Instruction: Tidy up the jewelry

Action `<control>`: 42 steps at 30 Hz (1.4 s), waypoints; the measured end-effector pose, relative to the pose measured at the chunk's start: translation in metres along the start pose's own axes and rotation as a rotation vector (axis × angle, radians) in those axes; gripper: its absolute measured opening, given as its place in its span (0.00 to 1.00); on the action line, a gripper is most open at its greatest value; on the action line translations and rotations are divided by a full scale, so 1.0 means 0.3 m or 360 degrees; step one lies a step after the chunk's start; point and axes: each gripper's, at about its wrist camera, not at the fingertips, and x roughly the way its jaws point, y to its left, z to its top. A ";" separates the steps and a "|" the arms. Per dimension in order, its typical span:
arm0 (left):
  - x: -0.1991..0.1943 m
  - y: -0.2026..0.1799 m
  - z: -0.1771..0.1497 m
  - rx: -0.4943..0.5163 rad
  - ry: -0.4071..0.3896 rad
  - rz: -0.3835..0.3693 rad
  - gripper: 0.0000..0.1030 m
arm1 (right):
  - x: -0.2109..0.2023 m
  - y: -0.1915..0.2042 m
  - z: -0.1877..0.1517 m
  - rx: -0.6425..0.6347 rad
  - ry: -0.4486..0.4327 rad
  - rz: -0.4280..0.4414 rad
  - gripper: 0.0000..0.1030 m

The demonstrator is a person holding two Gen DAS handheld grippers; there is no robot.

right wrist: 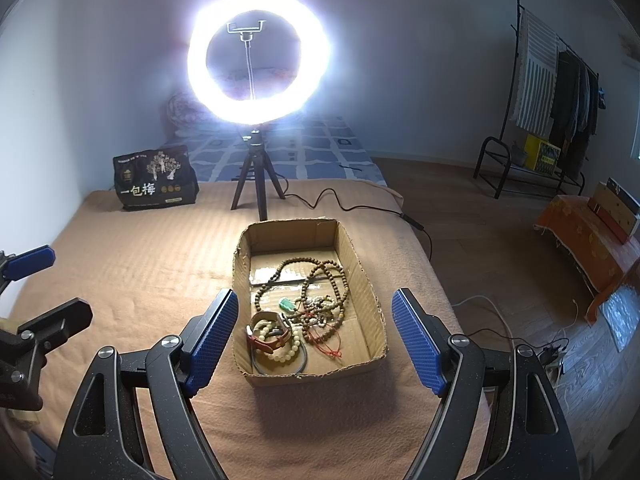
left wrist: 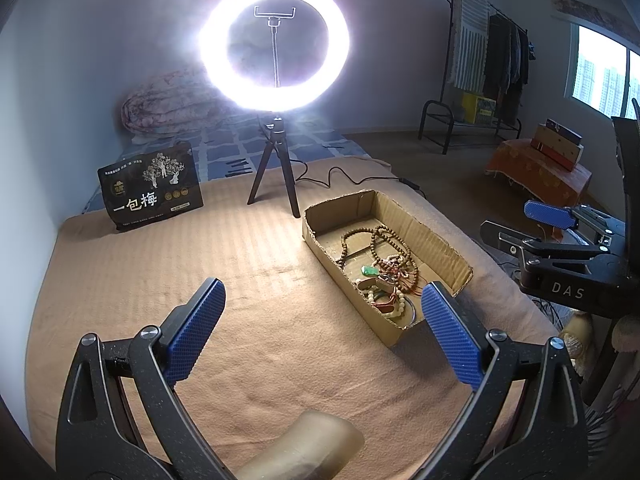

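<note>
A shallow cardboard box (right wrist: 362, 276) sits on the tan blanket and holds a tangle of jewelry: brown bead strings (right wrist: 320, 280), a green pendant (right wrist: 286, 305), pale bead bracelets (right wrist: 286, 354), a dark bangle (right wrist: 256, 364) and a red strap (right wrist: 266, 343). My right gripper (right wrist: 316, 332) is open and empty, its blue pads astride the box's near end, above it. In the left wrist view the box (left wrist: 436, 240) lies ahead to the right with the green pendant (left wrist: 370, 271) inside. My left gripper (left wrist: 320, 320) is open and empty over the blanket, left of the box.
A lit ring light on a small tripod (right wrist: 256, 184) stands behind the box, its cable (right wrist: 344, 204) trailing right. A black printed bag (right wrist: 154, 180) stands at the back left. The bed edge drops to the floor at right, with a clothes rack (right wrist: 560, 120) beyond.
</note>
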 end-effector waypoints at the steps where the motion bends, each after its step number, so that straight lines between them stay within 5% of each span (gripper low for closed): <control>1: -0.001 -0.001 -0.001 -0.0001 -0.0002 -0.0001 0.97 | 0.000 0.001 0.000 0.0000 0.0001 0.0000 0.77; 42: 0.001 0.001 0.004 0.0019 0.0023 0.0013 0.97 | 0.008 0.009 -0.012 -0.0026 0.0011 0.0008 0.77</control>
